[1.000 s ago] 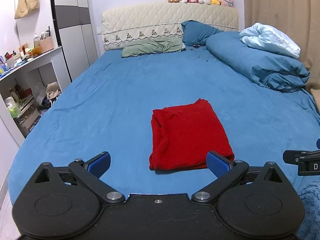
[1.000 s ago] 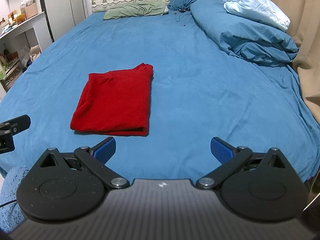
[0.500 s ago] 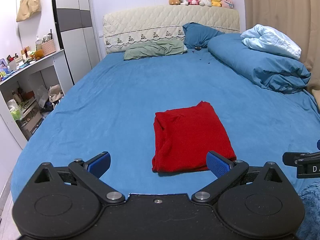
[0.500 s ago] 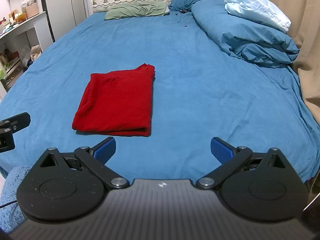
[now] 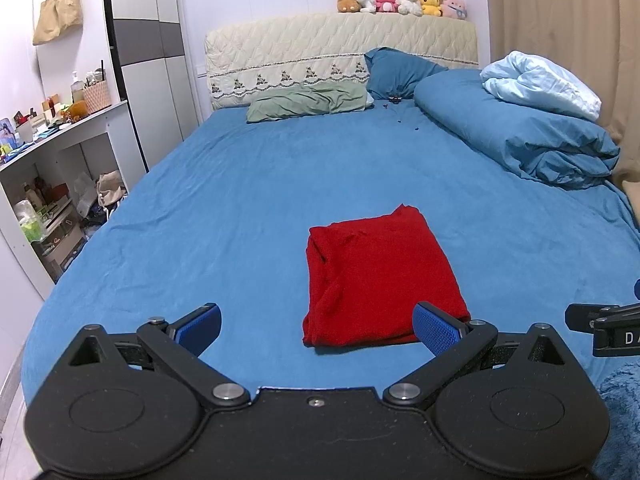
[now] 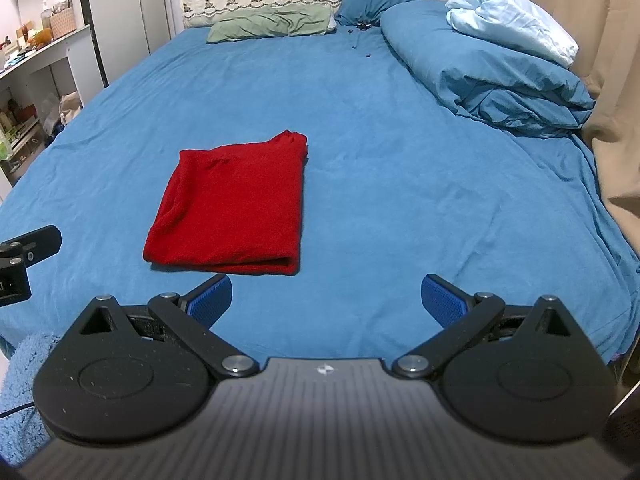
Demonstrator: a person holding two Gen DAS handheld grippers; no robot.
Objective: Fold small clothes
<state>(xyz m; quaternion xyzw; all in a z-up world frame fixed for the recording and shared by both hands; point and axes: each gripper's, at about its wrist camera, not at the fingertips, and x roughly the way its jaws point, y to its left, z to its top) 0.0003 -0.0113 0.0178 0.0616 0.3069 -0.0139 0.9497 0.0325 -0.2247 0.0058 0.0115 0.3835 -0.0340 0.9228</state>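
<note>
A red garment (image 5: 380, 276) lies folded into a flat rectangle on the blue bed sheet (image 5: 240, 208). It also shows in the right wrist view (image 6: 236, 204), left of centre. My left gripper (image 5: 318, 326) is open and empty, held back from the garment's near edge. My right gripper (image 6: 326, 298) is open and empty, near the garment's near right corner and apart from it. Each gripper's edge shows in the other's view, the right one in the left wrist view (image 5: 604, 326) and the left one in the right wrist view (image 6: 24, 256).
A rolled blue duvet (image 5: 520, 140) with a pale blue blanket (image 5: 540, 84) lies along the bed's right side. Pillows (image 5: 308, 100) and a headboard (image 5: 340, 52) stand at the far end. White shelves (image 5: 52, 168) stand left of the bed. A beige curtain (image 6: 600, 60) hangs right.
Both grippers have drawn back and risen slightly, so the garment sits a little farther off in both views. The garment has not moved and both grippers stay open.
</note>
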